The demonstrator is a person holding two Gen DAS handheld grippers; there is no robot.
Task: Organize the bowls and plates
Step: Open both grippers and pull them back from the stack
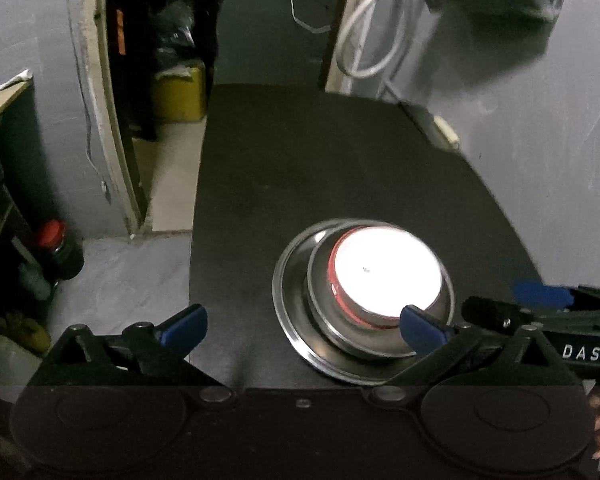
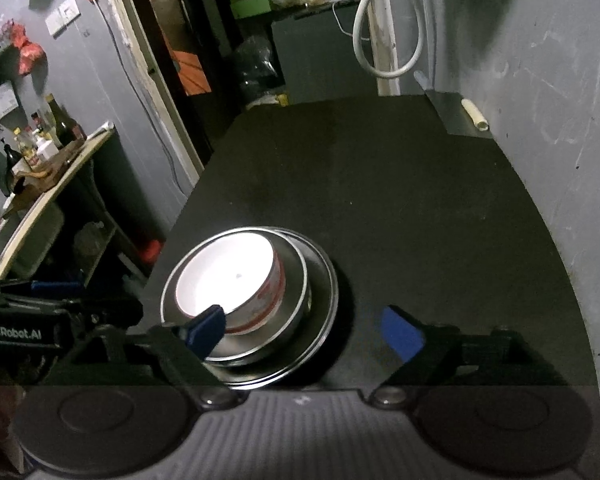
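Note:
A white bowl with a red band (image 1: 386, 274) sits inside a steel bowl (image 1: 352, 338), which sits on a steel plate (image 1: 290, 300) on the black table (image 1: 320, 168). My left gripper (image 1: 304, 330) is open and empty, just in front of the stack, its right fingertip (image 1: 420, 330) over the steel bowl's rim. In the right wrist view the same stack shows: white bowl (image 2: 228, 276), steel bowl (image 2: 294, 276), plate (image 2: 326, 280). My right gripper (image 2: 304, 330) is open and empty, its left fingertip (image 2: 206, 328) over the bowl's near rim.
The table's left edge drops to the floor, with a red-capped bottle (image 1: 56, 248) below. A grey wall (image 2: 560, 120) runs along the right. A white cable (image 2: 380, 40) hangs at the back. A side shelf with bottles (image 2: 40, 144) stands left.

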